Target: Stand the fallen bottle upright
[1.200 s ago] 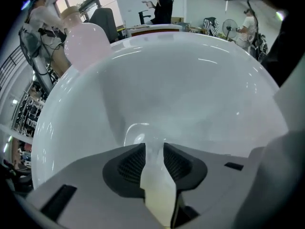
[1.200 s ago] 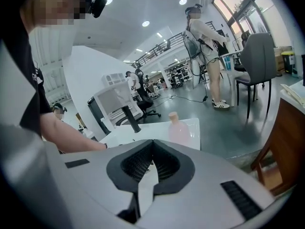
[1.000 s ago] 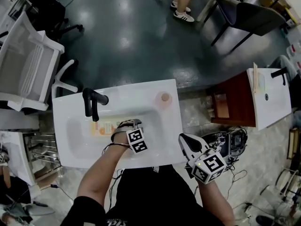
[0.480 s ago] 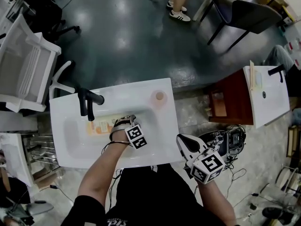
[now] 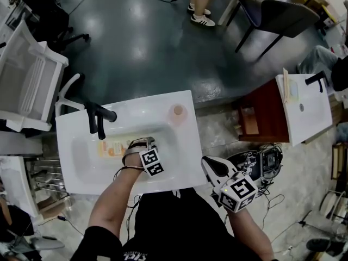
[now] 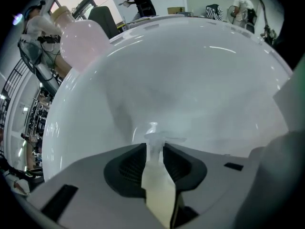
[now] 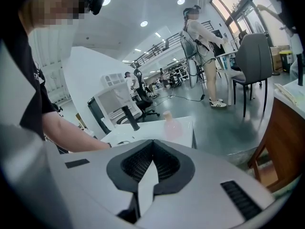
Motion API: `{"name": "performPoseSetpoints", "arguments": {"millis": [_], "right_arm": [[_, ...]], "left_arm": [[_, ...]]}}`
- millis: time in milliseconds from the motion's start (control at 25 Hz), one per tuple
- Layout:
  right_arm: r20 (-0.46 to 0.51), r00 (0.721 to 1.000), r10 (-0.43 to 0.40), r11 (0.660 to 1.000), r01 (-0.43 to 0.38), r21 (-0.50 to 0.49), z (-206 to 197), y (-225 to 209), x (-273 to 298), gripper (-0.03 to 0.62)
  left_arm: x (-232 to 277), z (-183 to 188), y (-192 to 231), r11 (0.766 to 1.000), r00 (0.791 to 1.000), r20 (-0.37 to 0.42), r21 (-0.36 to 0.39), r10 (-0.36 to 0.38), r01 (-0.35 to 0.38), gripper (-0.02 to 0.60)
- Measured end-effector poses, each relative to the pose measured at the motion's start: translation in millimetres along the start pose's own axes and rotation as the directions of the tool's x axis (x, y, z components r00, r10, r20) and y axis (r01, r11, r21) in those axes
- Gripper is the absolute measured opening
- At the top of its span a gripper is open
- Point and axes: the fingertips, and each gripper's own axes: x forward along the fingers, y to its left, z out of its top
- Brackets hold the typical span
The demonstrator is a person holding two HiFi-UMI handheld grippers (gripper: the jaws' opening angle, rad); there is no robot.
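Locate the fallen bottle (image 5: pixel 111 147) flat in the sink (image 5: pixel 187 151) basin, base under the faucet (image 5: pixel 101 118) spout, long axis level, pump end pointing away from the faucet into the left tongs (image 5: pixel 140 143). Read these tongs, the nearer pair, as having just closed, pinching the clear pump neck from steeply above. Read the right tongs (image 5: pixel 209 165) as closed together, holding nothing, well clear of the faucet. Probably lift the pinched end so the base swings underneath.
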Motion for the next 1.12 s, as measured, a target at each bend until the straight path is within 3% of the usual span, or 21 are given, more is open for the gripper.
{"name": "performPoseSetpoints", "arguments": {"millis": [160,320,520,640,840,1120], "right_arm": [[0.0,1.0,0.001,1.0,-0.001,-0.011,4,0,-4,0.014],[0.009,1.0,0.012,1.0,-0.011,-0.017,7,5,-11,0.014],[0.027,0.999,0.023,0.999,-0.022,-0.041,16,12,-21,0.014],[0.033,0.999,0.036,0.998,-0.034,-0.06,18,15,-26,0.014],[0.046,0.998,0.041,0.996,-0.037,-0.082,22,19,-35,0.014],[0.024,0.999,0.028,0.996,-0.026,-0.082,13,17,-42,0.014]], "left_arm": [[-19,12,0,0.999,0.996,0.082,-0.017,0.046,-0.045,0.118],[-48,34,12,0.991,0.979,0.177,-0.106,0.101,-0.083,0.11],[-91,66,30,0.954,0.94,0.302,-0.291,0.159,-0.068,0.091],[-113,80,36,0.938,0.914,0.357,-0.342,0.193,-0.064,0.089],[-131,96,42,0.928,0.887,0.4,-0.364,0.233,-0.08,0.087],[-101,109,37,0.958,0.911,0.359,-0.264,0.202,-0.109,0.089]]}}
